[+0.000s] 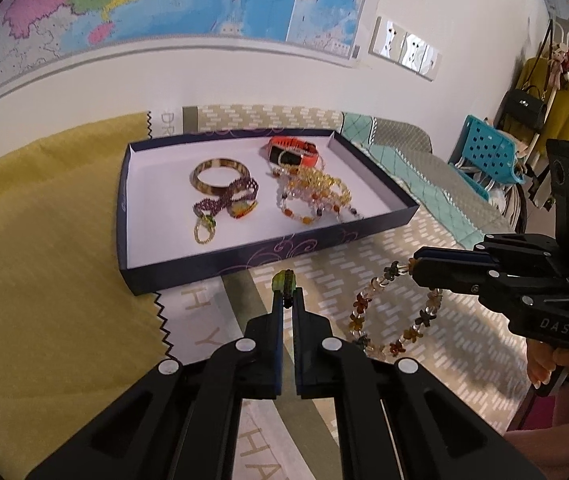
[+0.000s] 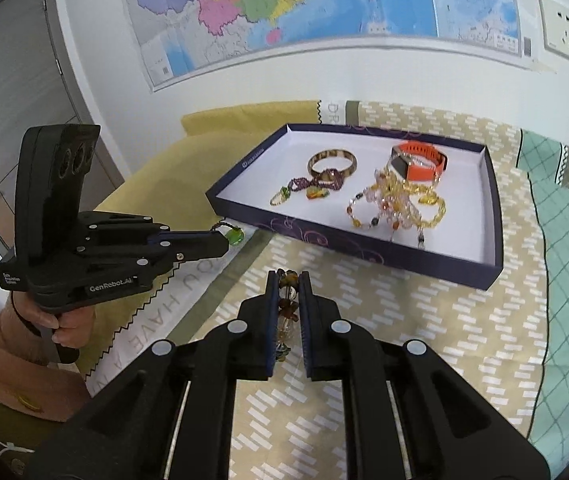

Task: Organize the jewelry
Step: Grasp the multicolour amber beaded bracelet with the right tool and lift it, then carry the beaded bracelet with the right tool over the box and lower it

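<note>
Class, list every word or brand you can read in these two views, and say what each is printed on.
"GenRobot.AI": left gripper body.
"DAS": right gripper body.
"HAVE": pale cloth strip, partly hidden.
"DR": cloth edge, cut off.
Wall map and box logo: too small.

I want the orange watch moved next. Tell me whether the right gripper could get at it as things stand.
Probably not yet: the right gripper is shut on the flower-bead bracelet. The orange watch lies uncovered in the open tray, so the path looks free once the fingers are emptied.
</note>
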A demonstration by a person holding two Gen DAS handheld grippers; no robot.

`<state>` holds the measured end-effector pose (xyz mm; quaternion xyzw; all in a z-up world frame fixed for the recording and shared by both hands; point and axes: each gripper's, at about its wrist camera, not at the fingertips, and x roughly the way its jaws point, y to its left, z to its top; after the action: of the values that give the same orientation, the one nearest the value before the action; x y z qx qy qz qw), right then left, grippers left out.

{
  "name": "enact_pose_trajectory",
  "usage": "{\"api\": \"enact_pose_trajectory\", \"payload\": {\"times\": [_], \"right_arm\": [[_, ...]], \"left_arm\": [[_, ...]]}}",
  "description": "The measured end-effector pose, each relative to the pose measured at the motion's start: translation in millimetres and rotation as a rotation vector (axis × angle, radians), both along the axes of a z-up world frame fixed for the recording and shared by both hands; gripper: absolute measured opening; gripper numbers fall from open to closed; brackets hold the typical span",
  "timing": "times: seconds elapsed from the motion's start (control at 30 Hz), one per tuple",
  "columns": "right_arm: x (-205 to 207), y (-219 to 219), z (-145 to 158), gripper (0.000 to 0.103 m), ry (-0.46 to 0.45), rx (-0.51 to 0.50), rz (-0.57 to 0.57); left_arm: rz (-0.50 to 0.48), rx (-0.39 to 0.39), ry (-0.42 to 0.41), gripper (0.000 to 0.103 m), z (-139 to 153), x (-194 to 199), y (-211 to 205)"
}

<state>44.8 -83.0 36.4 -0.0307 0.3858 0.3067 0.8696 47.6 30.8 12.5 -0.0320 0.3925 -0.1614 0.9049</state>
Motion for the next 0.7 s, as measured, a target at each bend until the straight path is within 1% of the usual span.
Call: {"api": "enact_pose_trajectory", "payload": {"times": [0.37,0.7], "right_arm": [[1,-5,25,0.01,-0.067,-0.001,-0.016],[12,-5,37,0.01,-0.098,0.008,-0.02]], "left_arm": [[-0.006,-0.006,-0.056,0.003,21,-3,1],[0.001,-0.005,-0.081,0.003,29,0,3]]}}
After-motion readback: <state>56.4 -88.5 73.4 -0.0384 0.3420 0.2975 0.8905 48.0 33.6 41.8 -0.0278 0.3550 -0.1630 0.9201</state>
